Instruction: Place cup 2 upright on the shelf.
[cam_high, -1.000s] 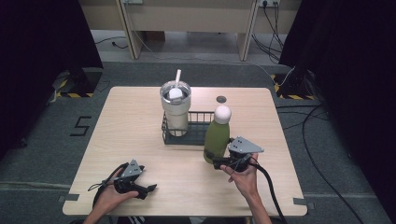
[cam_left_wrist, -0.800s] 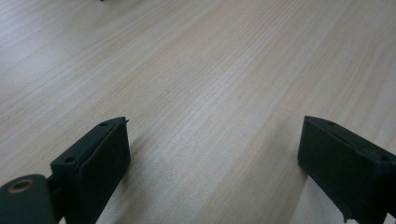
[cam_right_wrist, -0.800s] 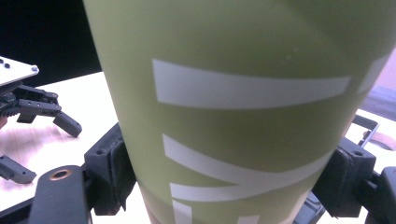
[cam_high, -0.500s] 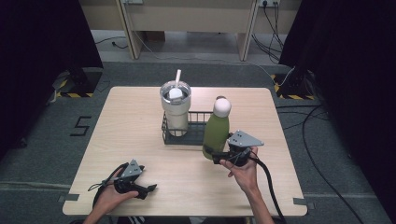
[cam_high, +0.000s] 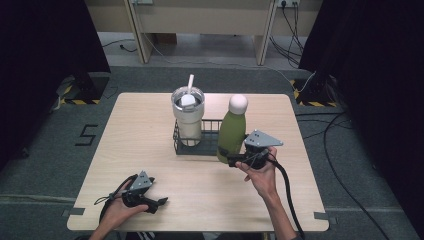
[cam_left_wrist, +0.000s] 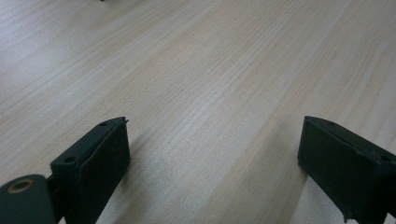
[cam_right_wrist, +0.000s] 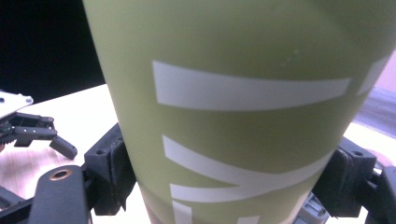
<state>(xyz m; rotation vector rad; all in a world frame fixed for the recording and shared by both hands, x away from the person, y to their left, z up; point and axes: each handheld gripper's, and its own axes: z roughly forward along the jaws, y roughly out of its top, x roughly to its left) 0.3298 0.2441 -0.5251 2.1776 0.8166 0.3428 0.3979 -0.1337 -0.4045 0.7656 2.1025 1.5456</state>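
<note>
Lifting a green bottle toward the wire basket

Gripping low on the body, the right hand-held gripper clamps the green bottle just right of centre in the high view, its jaws pressed on either flank as the right gripper view shows. The bottle stands nearly upright, its white cap uppermost, beside the black wire basket, whose left half holds a steel tumbler with a straw. The low hold likely leaves the base free to clear the basket rim into the empty right half. At lower left, the left hand-held gripper rests on the counter, jaws spread and holding nothing, probably waiting out of the way.
</note>
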